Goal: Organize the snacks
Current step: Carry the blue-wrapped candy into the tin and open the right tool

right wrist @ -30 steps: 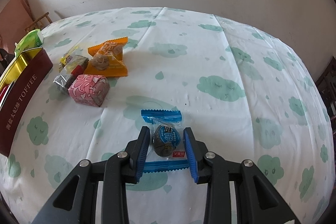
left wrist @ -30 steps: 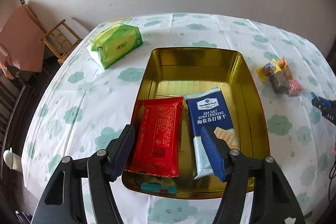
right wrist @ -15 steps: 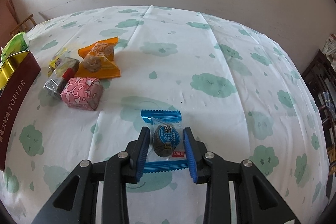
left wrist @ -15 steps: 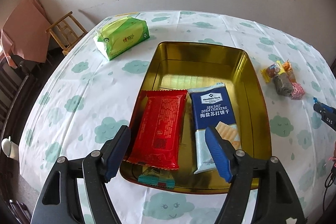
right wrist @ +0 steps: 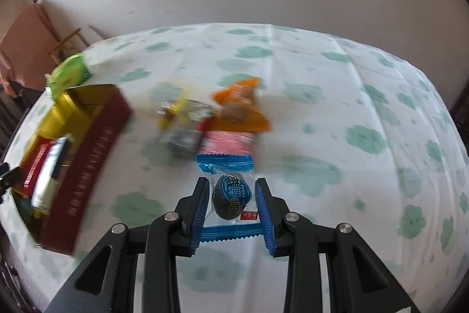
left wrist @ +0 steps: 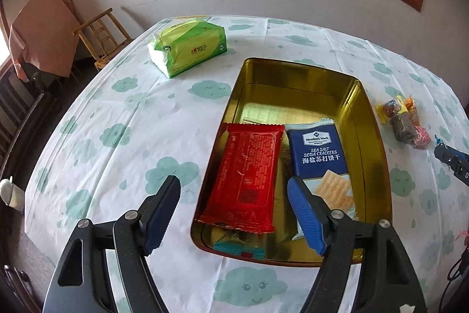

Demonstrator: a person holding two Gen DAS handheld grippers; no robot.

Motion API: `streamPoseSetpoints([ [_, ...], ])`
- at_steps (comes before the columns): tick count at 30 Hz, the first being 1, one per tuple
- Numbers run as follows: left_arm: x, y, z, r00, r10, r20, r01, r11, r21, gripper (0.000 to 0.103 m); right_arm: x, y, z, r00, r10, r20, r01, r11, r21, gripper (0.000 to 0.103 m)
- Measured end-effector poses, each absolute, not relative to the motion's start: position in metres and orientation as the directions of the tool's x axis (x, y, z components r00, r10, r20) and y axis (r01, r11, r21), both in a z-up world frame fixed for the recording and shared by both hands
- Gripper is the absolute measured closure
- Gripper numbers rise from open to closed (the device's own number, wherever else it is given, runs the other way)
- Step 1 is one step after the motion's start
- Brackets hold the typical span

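Note:
My right gripper [right wrist: 233,207] is shut on a blue-wrapped dark candy [right wrist: 231,192], lifted above the cloth. Beyond it lie a pink candy [right wrist: 228,143], an orange packet [right wrist: 240,107] and a grey and yellow one [right wrist: 184,125], all blurred. A gold tin with a dark red wall [right wrist: 88,163] stands at the left. In the left wrist view the gold tin [left wrist: 372,119] holds a red packet [left wrist: 249,175], a blue cracker packet [left wrist: 322,163] and a teal candy [left wrist: 239,250] at its near end. My left gripper [left wrist: 234,213] hangs open above the tin's near end, holding nothing.
A green tissue pack [left wrist: 187,47] lies on the cloud-print tablecloth [left wrist: 117,137] behind the tin. The small candy pile [left wrist: 403,122] sits right of the tin. A wooden chair [left wrist: 102,37] and a draped pink cloth [left wrist: 41,31] stand off the table's far left.
My right gripper has lifted the blue-wrapped candy off the cloth and swung left toward the tin. My left gripper's jaws have widened a little over the tin.

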State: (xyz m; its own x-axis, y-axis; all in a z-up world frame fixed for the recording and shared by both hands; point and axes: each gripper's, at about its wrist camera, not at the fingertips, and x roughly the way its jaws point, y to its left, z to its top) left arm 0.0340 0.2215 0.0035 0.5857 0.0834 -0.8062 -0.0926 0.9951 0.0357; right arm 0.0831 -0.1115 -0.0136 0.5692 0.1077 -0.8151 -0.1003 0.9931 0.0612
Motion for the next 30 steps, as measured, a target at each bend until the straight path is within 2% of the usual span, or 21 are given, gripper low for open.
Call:
streamPoseSetpoints([
  [20, 0.019, 0.263, 0.018, 0.607, 0.105, -0.788, -0.185, 0.983, -0.011, 0.03, 0.075, 0.027, 0.02, 0.527, 0.308, -0.792, -0.351, 0.928, 0.127, 0.07],
  [30, 0.003, 0.283, 0.013, 0.583, 0.151, -0.798, -0.241, 0.971, 0.008, 0.03, 0.076, 0.073, 0.008, 0.516, 0.3, -0.803, -0.409, 0.909, 0.077, 0.07],
])
